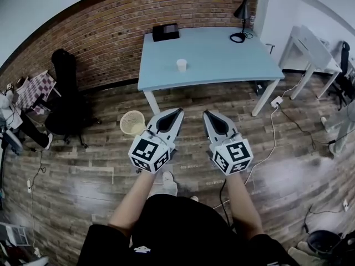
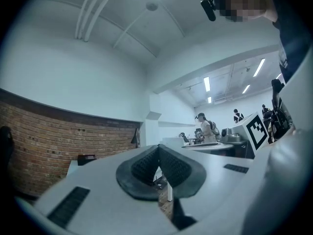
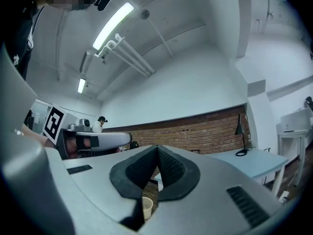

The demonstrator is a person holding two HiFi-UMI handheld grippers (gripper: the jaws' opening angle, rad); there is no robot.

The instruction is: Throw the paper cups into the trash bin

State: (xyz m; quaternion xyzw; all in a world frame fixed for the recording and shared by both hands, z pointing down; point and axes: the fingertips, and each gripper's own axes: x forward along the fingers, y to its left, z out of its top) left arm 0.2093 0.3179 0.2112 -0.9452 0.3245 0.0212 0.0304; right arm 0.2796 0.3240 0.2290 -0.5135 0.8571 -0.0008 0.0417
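A single white paper cup (image 1: 181, 65) stands upright near the middle of the light blue table (image 1: 222, 60). The trash bin (image 1: 132, 122), a pale yellow mesh basket, sits on the floor by the table's front left leg. Both grippers are held side by side over the floor, short of the table. My left gripper (image 1: 178, 111) is shut and empty, just right of the bin. My right gripper (image 1: 206, 114) is also shut with nothing in it. The left gripper view shows pads (image 2: 146, 164) pressed together, as does the right gripper view (image 3: 168, 166). A pale round container (image 3: 146, 207) shows under the right jaws.
A black box (image 1: 166, 32) and a black desk lamp (image 1: 242, 15) stand at the table's back edge by the brick wall. A black office chair (image 1: 66, 101) is at the left. A white desk (image 1: 313, 51) and cables (image 1: 277, 121) lie at the right.
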